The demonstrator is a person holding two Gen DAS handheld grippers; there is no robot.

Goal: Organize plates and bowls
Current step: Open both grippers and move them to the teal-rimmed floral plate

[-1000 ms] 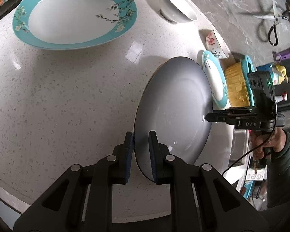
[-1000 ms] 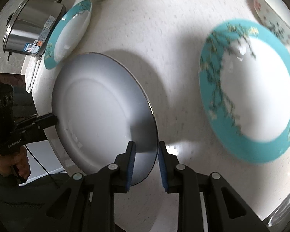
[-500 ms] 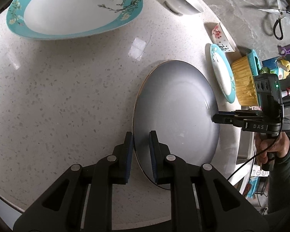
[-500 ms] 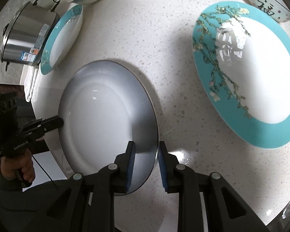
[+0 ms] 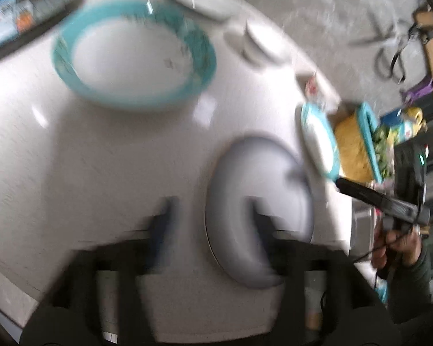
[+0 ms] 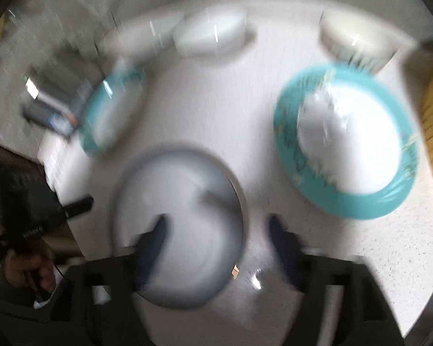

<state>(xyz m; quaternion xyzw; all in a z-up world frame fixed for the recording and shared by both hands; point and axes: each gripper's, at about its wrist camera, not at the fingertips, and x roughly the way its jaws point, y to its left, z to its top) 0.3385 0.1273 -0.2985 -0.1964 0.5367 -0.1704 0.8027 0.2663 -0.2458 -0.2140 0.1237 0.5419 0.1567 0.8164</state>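
Both tools, clamped on the grey plate's rim a second ago, have let go. The left tool (image 5: 207, 225) is opening, jaws straddling the rim of the grey plate (image 5: 245, 173) untouched; the right tool (image 6: 216, 236) likewise spreads wide. The plate lies flat on the white bench (image 6: 210, 109), beside a teal-rimmed plate (image 6: 346, 141).

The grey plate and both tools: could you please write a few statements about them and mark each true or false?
1. The grey plate lies on the white table. True.
2. The left tool is clamped on the plate's rim. False: its jaws are opening, pads clear of the rim.
3. The right tool is opening too. True.
4. The large teal-rimmed plate is stacked on the grey plate. False: it lies apart on the table.
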